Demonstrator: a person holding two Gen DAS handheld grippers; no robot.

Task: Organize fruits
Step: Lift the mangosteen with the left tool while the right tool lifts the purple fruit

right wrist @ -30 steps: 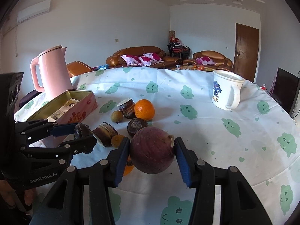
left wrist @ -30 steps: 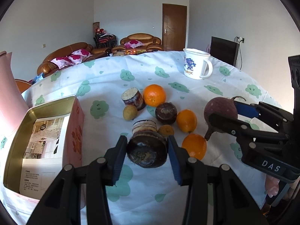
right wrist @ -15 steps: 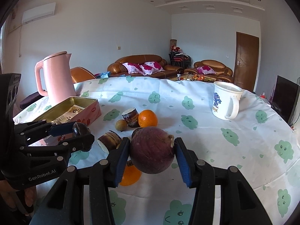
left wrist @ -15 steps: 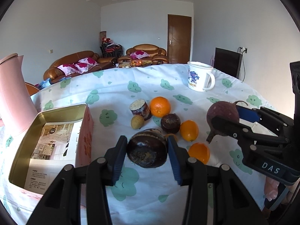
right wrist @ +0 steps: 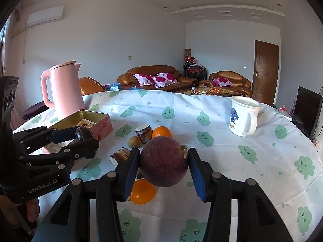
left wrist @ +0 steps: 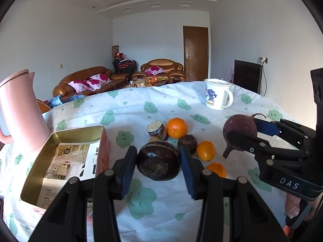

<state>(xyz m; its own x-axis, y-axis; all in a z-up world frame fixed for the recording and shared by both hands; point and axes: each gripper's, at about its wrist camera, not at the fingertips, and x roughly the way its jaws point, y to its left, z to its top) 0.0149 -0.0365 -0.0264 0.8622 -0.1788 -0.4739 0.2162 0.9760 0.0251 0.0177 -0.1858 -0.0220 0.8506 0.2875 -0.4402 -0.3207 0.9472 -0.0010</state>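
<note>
My left gripper (left wrist: 158, 164) is shut on a dark brown round fruit (left wrist: 158, 163) and holds it above the table; it also shows in the right wrist view (right wrist: 84, 139). My right gripper (right wrist: 164, 162) is shut on a large purple round fruit (right wrist: 164, 161), also seen in the left wrist view (left wrist: 240, 127). On the cloth lie oranges (left wrist: 177, 127) (left wrist: 206, 151) (right wrist: 142, 191), a dark round fruit (left wrist: 187, 143), a small yellow-brown fruit (right wrist: 134, 141) and cut cane pieces (left wrist: 156, 130) (right wrist: 120, 156).
An open gold tin with pink sides (left wrist: 60, 141) holding a leaflet stands at the left. A pink kettle (right wrist: 64, 88) stands behind it. A white mug (right wrist: 243, 119) stands at the far right of the table. The table's rounded edge drops away at the right.
Both grippers have risen and pulled back with their fruits held; the fruit pile on the cloth now sits lower and farther in both views.
</note>
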